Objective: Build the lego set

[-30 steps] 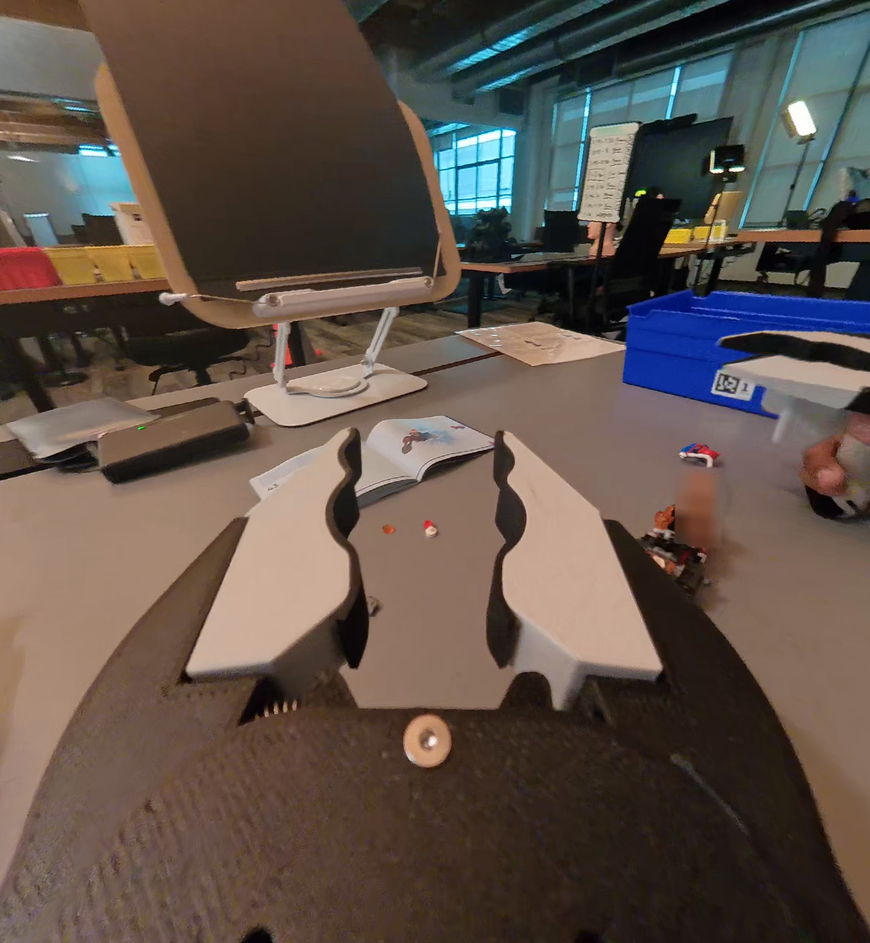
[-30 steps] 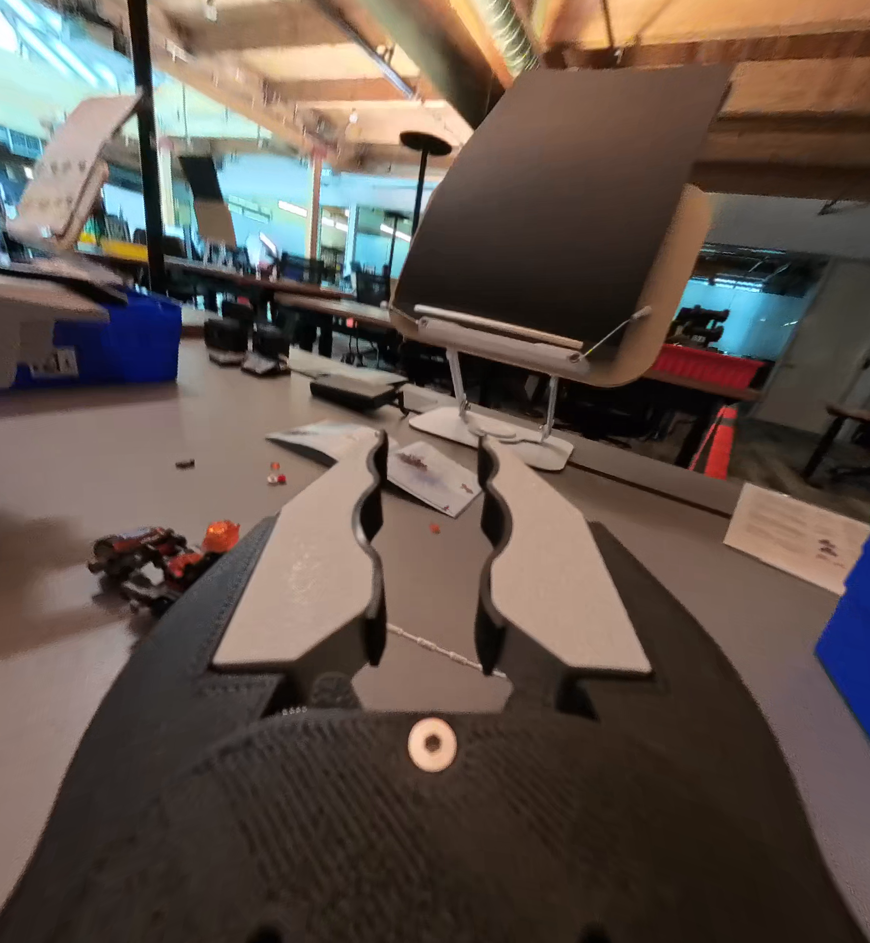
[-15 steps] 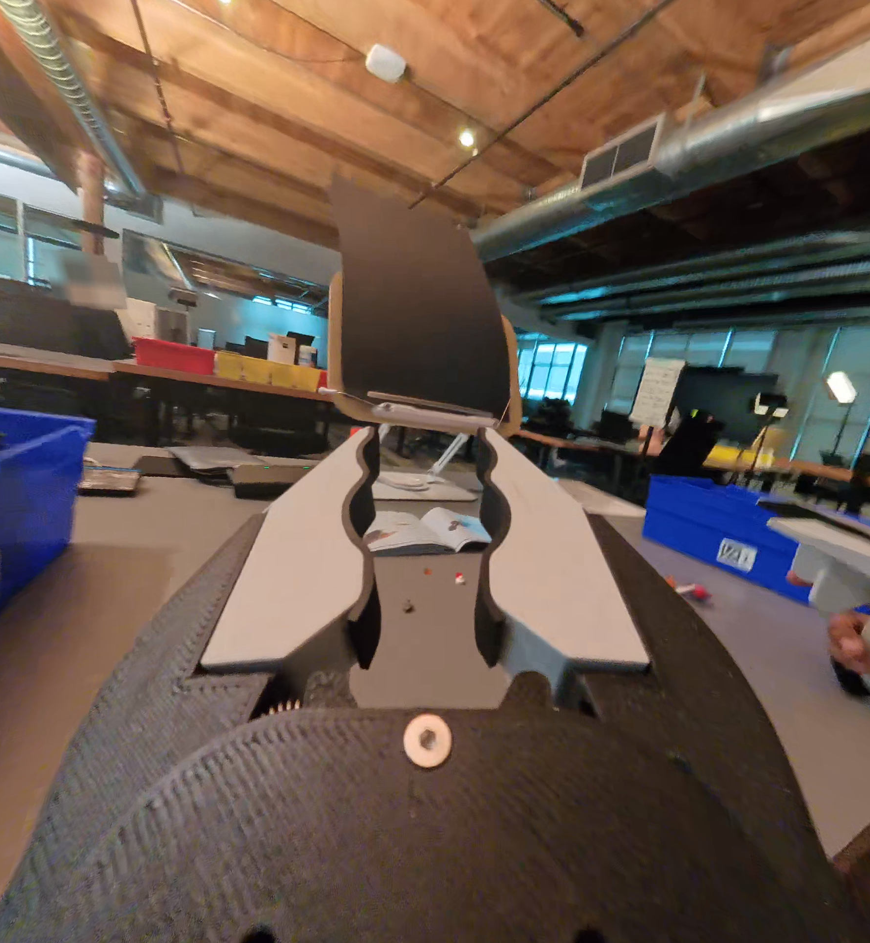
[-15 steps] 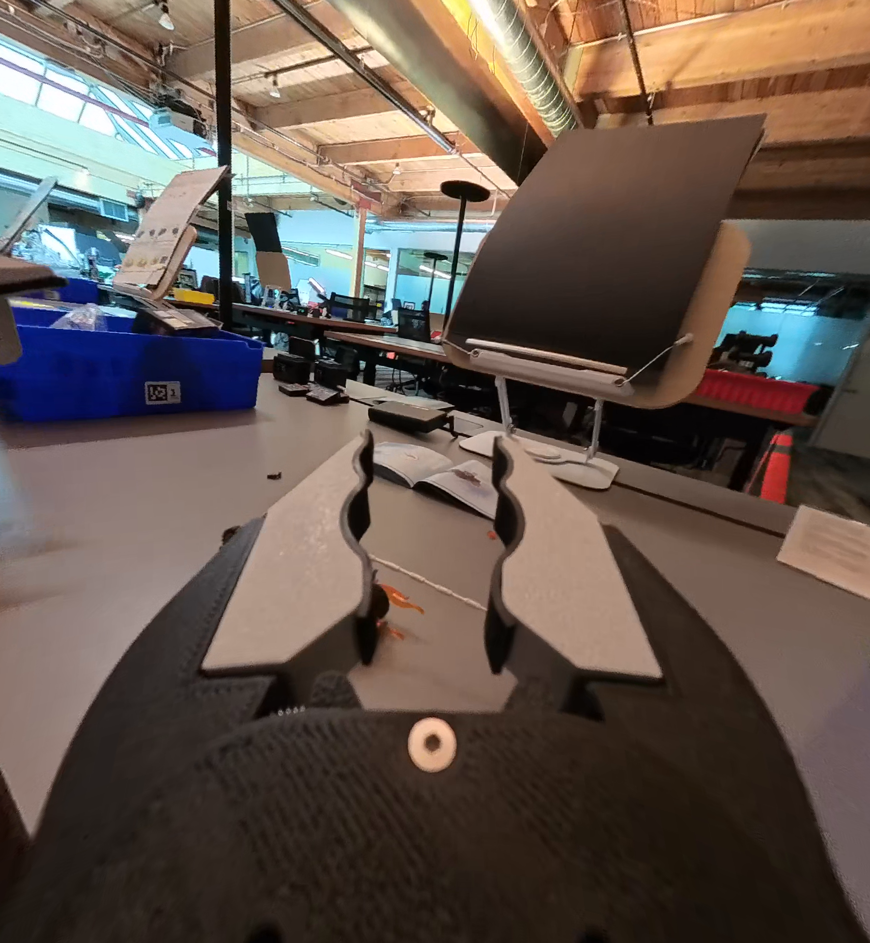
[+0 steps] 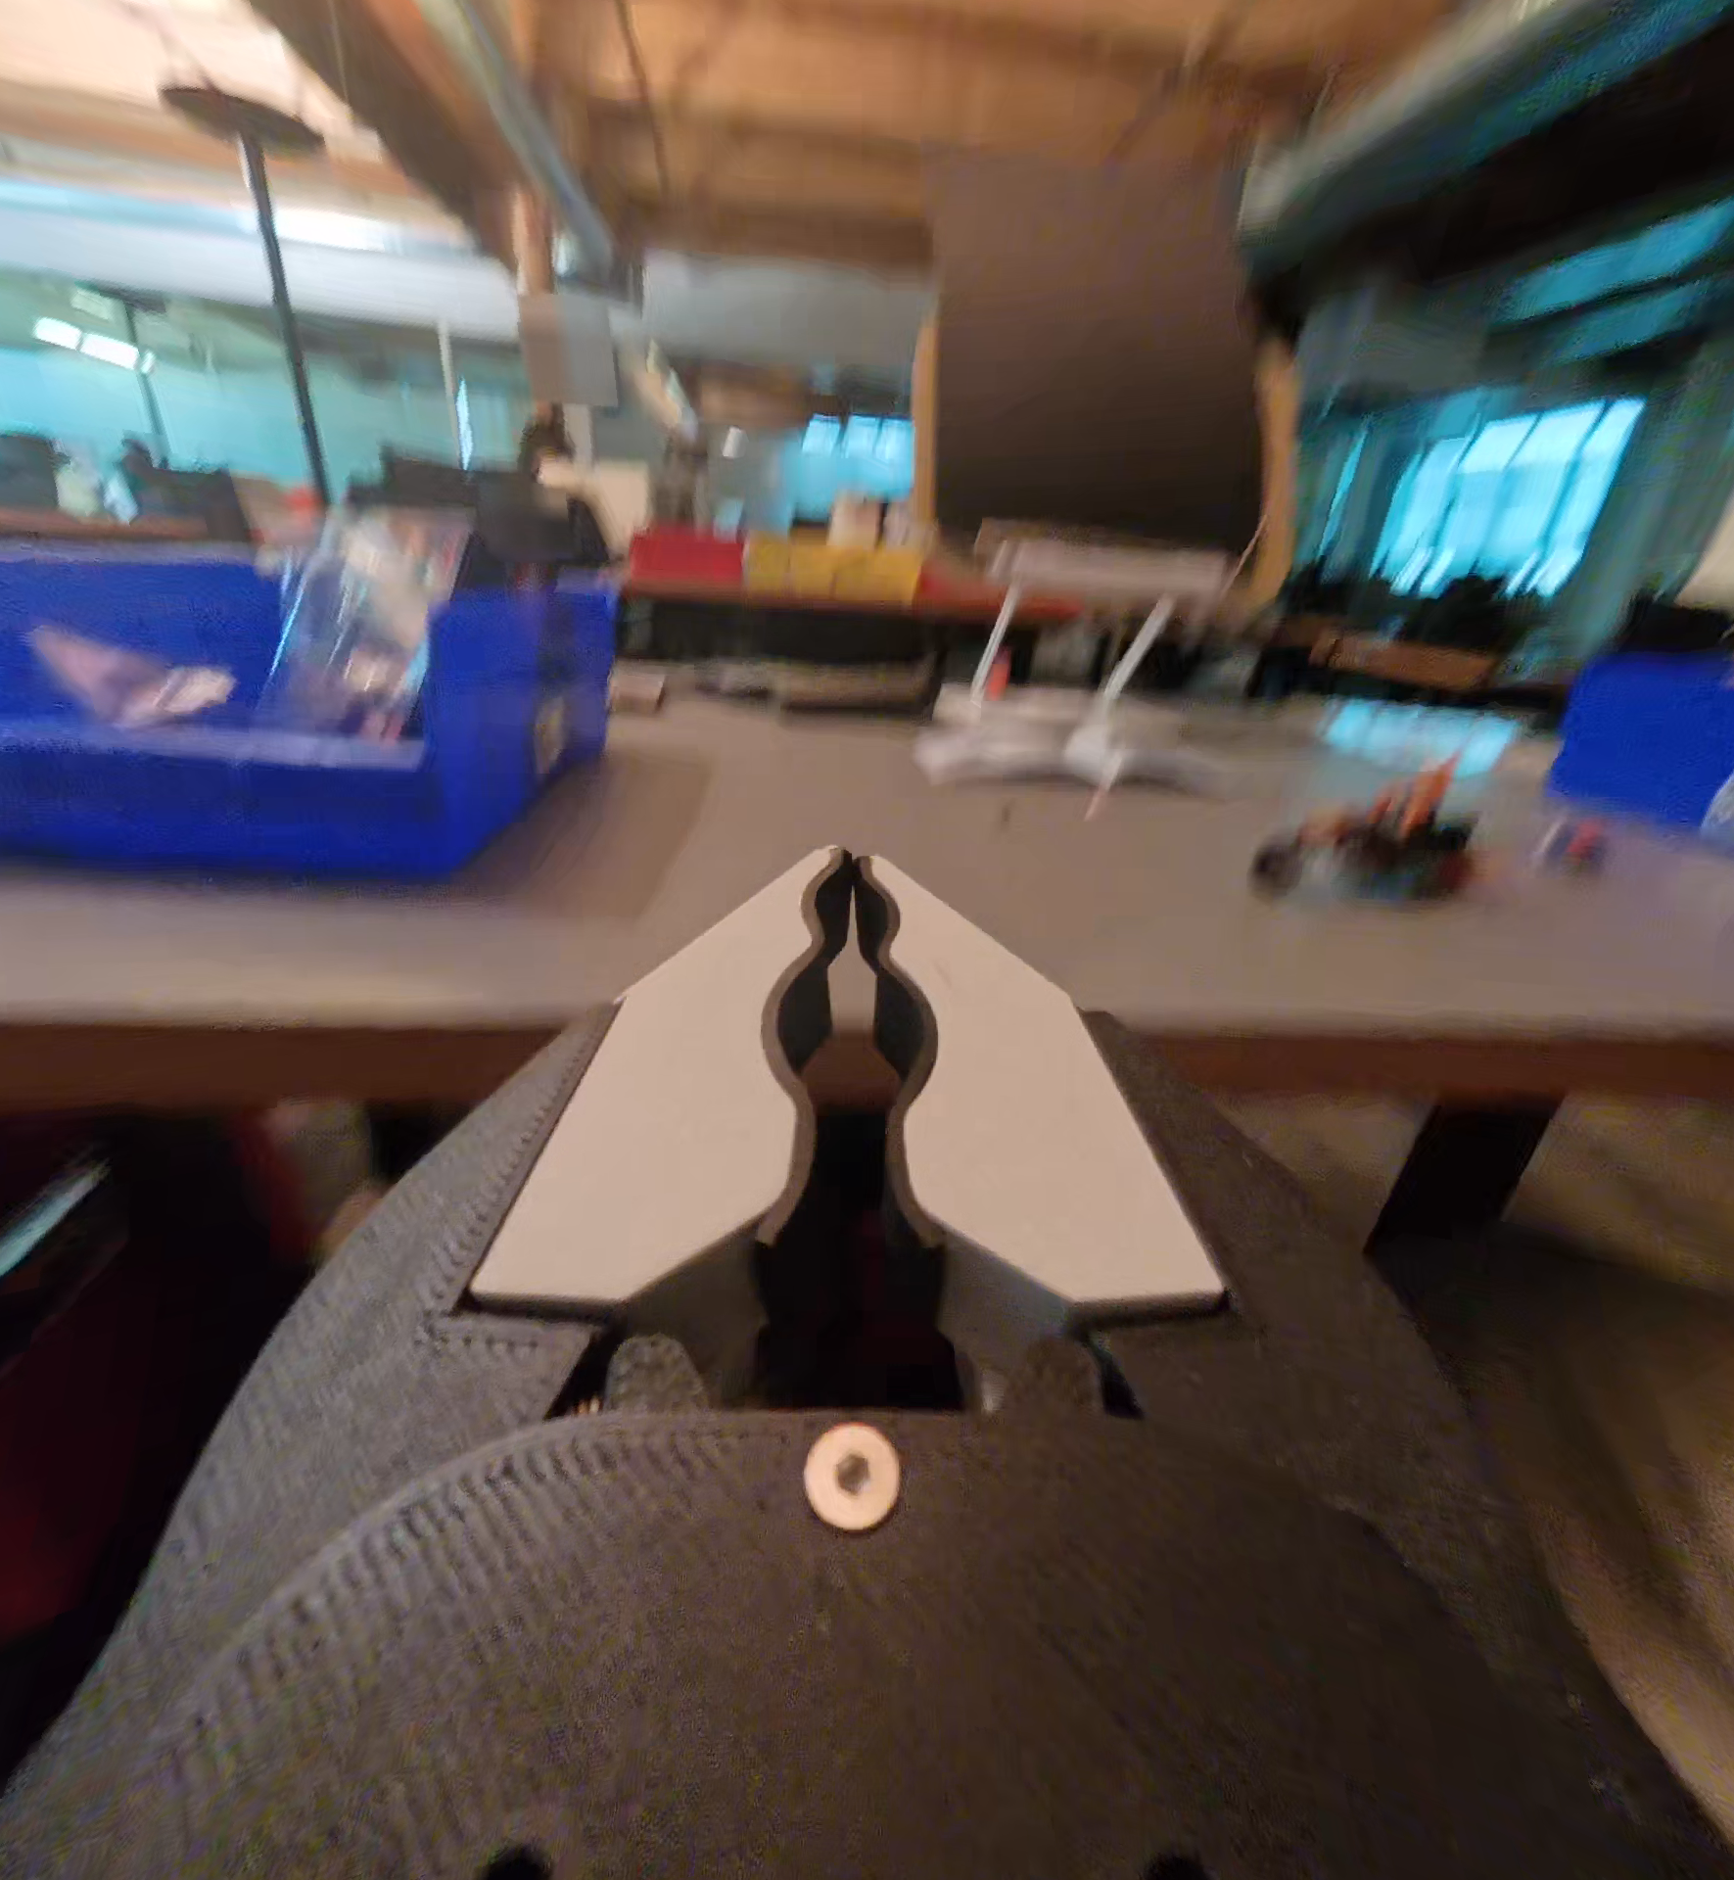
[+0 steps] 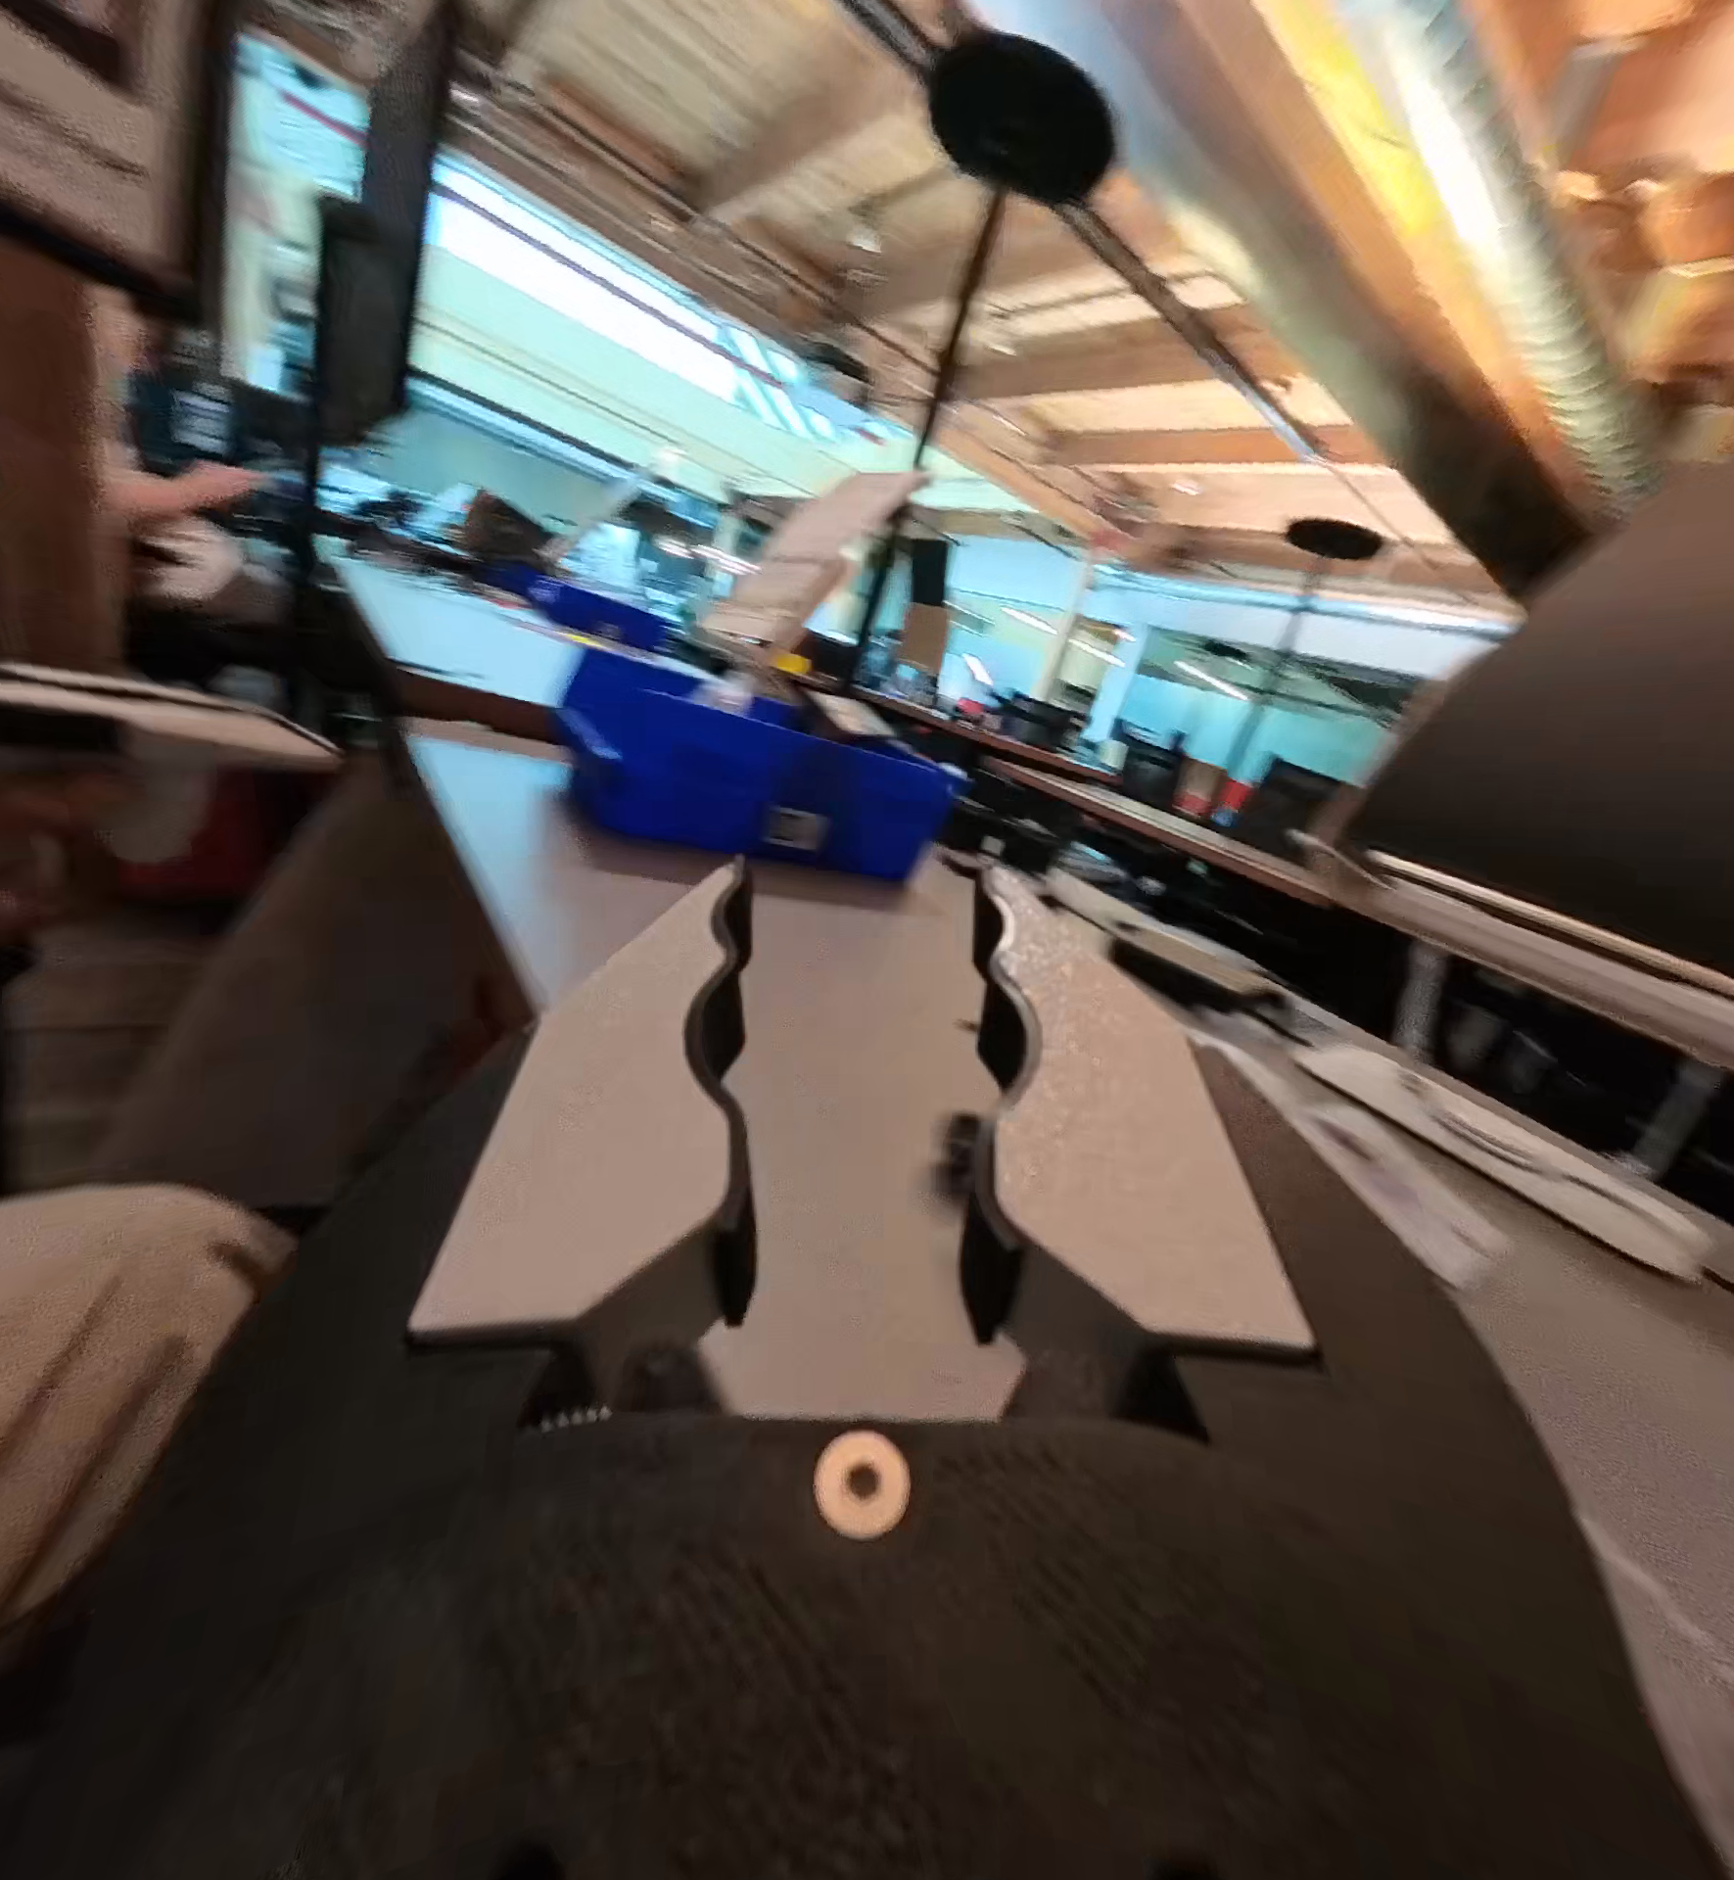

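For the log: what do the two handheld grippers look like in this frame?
Both look alike. The left gripper and the right gripper each have two flat light-grey fingers with wavy black inner edges, set in a black ribbed, 3D-printed-looking body with one silver screw at its centre. No cables or markings show.

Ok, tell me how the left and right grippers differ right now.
The left gripper is shut, fingertips touching; the right gripper is open, with grey table showing between its fingers. The left sits back off the table's near edge; the right is over the tabletop. Both are empty, with pale grey wavy-edged fingers.
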`<state>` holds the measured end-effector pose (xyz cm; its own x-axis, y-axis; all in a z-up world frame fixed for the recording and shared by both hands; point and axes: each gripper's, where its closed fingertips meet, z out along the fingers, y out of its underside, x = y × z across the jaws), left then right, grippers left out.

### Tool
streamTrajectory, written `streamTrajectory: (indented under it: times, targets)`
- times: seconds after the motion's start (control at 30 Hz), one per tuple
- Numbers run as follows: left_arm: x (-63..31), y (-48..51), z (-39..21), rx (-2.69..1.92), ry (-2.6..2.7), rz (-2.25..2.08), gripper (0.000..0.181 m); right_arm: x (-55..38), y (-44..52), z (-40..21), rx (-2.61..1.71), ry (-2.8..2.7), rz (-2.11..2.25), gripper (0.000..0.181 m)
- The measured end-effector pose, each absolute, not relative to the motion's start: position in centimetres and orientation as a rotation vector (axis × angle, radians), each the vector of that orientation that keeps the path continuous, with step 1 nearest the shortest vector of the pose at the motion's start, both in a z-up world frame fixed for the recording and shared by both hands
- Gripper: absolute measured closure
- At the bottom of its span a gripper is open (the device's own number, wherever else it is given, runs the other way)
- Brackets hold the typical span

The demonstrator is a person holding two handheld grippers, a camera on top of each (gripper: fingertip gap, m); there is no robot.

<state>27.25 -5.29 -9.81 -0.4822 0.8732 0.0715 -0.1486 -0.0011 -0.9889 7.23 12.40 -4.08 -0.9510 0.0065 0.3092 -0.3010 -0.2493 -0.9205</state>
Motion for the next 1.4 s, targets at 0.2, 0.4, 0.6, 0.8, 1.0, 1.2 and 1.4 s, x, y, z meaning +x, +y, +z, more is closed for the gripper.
streamTrajectory:
  times: [0.2,0.4,0.6,0.8,1.0,1.2,1.4]
  targets:
    - [37.8,0.9,-11.4,-0.51,-1.553,1.539,0.181,23.7,12.4,-11.4,0.824,-1.858,2.382,0.135]
    - [46.7,2.5,-13.1,-0.342,-1.782,1.647,0.172,32.5,7.4,-21.3,0.987,-2.446,2.301,0.119]
    - [53.1,4.1,-20.5,-0.135,-1.912,1.516,0.178,40.4,-1.2,-30.3,1.349,-2.463,2.038,0.127]
    - [60.3,2.0,-24.4,0.164,-1.92,1.407,0.169,44.8,-9.7,-49.7,1.587,-2.647,1.319,0.138]
    - [61.5,1.9,-29.1,0.493,-1.766,0.907,0.181,45.6,-11.7,-65.0,1.544,-2.748,0.963,0.14]
    - [64.4,1.0,-30.6,0.61,-1.712,0.827,0.181,45.5,-13.5,-75.3,1.396,-2.841,0.852,0.142]
    - [64.6,-0.9,-32.3,0.681,-1.74,0.794,0.181,45.2,-15.4,-82.4,1.382,-2.928,0.715,0.145]
